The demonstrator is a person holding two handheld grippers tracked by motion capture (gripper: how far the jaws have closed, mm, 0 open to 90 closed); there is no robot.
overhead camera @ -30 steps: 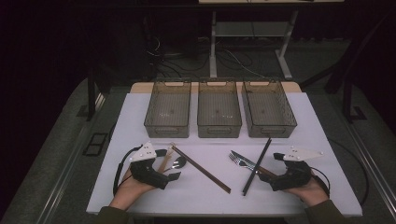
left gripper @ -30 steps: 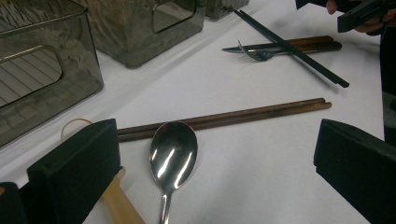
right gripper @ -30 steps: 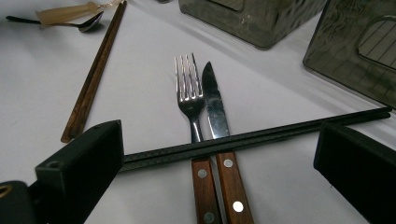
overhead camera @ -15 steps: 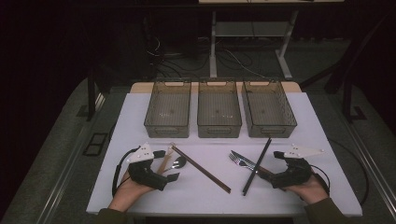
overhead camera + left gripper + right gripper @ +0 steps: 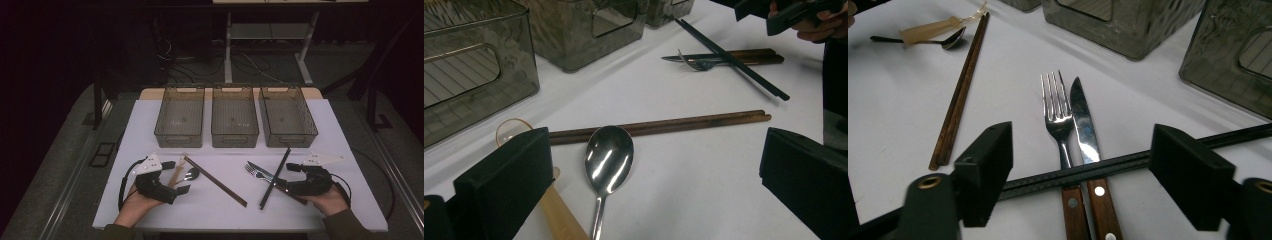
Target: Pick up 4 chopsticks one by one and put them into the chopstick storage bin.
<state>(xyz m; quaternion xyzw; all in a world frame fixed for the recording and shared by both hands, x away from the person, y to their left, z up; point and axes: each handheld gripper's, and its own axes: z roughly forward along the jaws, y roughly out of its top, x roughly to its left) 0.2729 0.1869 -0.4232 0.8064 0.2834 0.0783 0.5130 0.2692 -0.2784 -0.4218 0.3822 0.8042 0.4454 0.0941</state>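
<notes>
My right gripper [image 5: 1088, 175] is open low over the table, and its jaws have just been closing. Between them lie the wooden handles of a fork [image 5: 1055, 110] and a knife [image 5: 1083, 120], with gaps on both sides. A pair of black chopsticks [image 5: 1098, 167] rests across those handles. My left gripper [image 5: 654, 190] stands wide open around a metal spoon [image 5: 608, 157], beside a tan plastic spoon [image 5: 559, 215]. Brown chopsticks [image 5: 664, 125] lie just past the spoon bowl. In the high view the left gripper [image 5: 176, 176] and right gripper [image 5: 286, 177] sit near the table's front edge.
Three empty smoky plastic bins stand in a row at the back: left [image 5: 180, 137], middle [image 5: 234, 137], right [image 5: 288, 137]. The white table top [image 5: 225, 160] lies open between the bins and the cutlery. Dark floor and table legs lie beyond.
The right gripper's jaws look slightly closer together around the fork and knife handles. Both hands and all the cutlery stay where they were.
</notes>
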